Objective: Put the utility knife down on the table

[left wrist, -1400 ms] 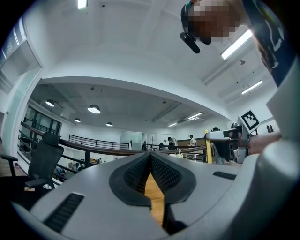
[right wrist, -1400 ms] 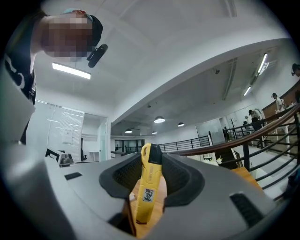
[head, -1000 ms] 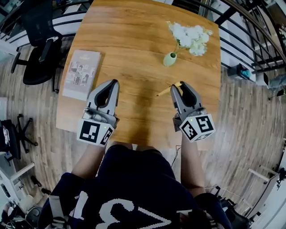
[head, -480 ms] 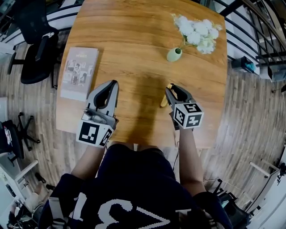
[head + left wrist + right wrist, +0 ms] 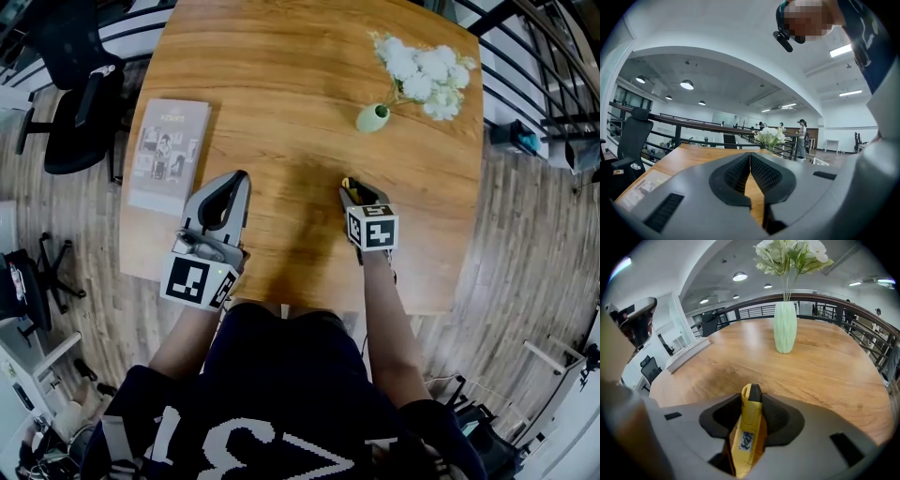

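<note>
1. My right hand-held gripper (image 5: pixel 751 398) is clamped on the yellow plastic utility knife (image 5: pixel 748 432), over the wooden desk (image 5: pixel 825 376).
2. I'd lower till it lies flat, then open slowly, away from the pale green vase (image 5: pixel 785 333).
3. My left hand-held gripper (image 5: pixel 750 161): jaws together, empty. Leave it.

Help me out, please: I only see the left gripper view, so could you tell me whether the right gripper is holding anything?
Observer: Yes, the right gripper is shut on a yellow utility knife.
Operator: Thank you. Is it over the table?
Observer: Yes, the head view shows it above the wooden table, near the person's edge. I cannot tell whether the knife touches the wood.
Operator: Does anything stand ahead of it?
Observer: A pale green vase of white flowers stands beyond the knife's tip, well apart from it.
</note>
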Demonstrator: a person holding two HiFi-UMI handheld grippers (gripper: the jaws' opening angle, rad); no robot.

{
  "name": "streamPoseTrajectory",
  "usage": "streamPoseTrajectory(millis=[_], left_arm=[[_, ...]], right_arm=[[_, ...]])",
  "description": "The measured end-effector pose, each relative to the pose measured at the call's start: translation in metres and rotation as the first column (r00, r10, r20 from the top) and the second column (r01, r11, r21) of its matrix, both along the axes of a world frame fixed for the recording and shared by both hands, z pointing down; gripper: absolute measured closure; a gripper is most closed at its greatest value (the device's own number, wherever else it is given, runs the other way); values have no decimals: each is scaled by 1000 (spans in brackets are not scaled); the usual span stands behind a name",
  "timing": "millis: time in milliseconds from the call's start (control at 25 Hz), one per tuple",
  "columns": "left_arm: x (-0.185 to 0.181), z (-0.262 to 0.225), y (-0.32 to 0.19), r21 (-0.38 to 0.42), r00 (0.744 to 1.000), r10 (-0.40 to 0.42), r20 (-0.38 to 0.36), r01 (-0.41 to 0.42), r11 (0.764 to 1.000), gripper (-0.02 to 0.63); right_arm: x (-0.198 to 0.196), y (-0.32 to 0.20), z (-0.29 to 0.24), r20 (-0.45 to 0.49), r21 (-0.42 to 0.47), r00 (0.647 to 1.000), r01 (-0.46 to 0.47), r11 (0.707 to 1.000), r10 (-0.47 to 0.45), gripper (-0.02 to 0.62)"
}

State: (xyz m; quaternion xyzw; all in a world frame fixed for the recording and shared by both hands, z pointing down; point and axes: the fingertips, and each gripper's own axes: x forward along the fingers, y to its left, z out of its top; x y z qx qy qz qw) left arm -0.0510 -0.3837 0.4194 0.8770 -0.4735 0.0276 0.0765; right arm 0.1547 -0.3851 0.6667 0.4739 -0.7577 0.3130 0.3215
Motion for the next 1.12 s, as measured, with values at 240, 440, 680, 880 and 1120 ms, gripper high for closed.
streamPoseTrajectory(millis=[240,440,680,880,1120], left_arm=[[-1,-3,-1,13,1000,5,-1,-5,1000,591],[-1,-22,-3,50,1000,7,-21,-6,999,591],[0,-66,-8,138,999,-5,-41,10,990,591],[-2,-99,-10,187,998,-17,-52,27,982,591],[-8,-130,-7,248,998,-28,-56,41,968,591]], right_arm=[[4,-5,-7,9,10,1000,-15,1000,15,436],[10,-19,-77,110,206,993,-68,976,46,556],[9,-27,-198,191,468,982,-97,878,6,572],[11,-17,-292,231,633,973,-138,761,-15,572],[17,0,-370,254,756,966,-174,632,-38,572]])
